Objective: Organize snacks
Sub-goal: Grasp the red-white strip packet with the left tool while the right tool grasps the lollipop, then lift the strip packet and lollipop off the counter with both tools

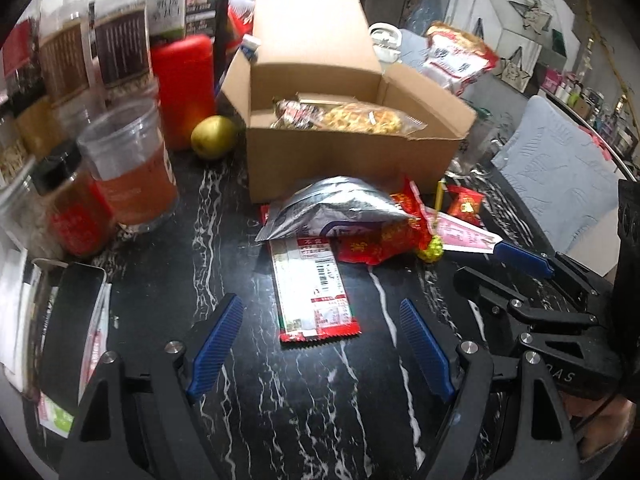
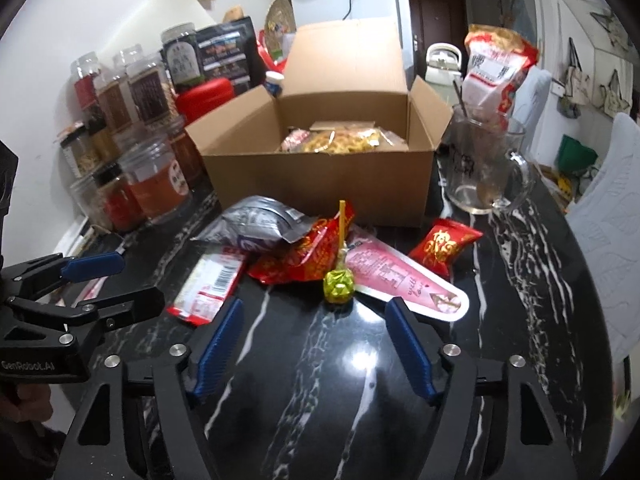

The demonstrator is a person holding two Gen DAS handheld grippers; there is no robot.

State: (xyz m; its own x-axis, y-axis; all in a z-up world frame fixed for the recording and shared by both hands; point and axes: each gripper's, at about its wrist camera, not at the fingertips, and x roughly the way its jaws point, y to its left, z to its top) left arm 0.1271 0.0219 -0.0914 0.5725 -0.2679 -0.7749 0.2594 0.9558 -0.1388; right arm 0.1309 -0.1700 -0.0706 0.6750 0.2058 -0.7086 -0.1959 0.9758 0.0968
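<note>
Snack pile [image 2: 320, 256] — open fingers [image 2: 222, 336] above

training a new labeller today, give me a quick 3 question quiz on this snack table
1. True or false: the cardboard box already has snacks in it.
2. Which lies closest in front of the right gripper? A) lollipop B) glass mug C) pear
3. Fill in: the long flat packet lies ahead of the ____ gripper.

Key: 1 true, wrapped snacks lie inside the open box. 2 A, the gold-wrapped lollipop lies just ahead, between the lines of its fingers. 3 left; both grippers are open and hold nothing.
</note>
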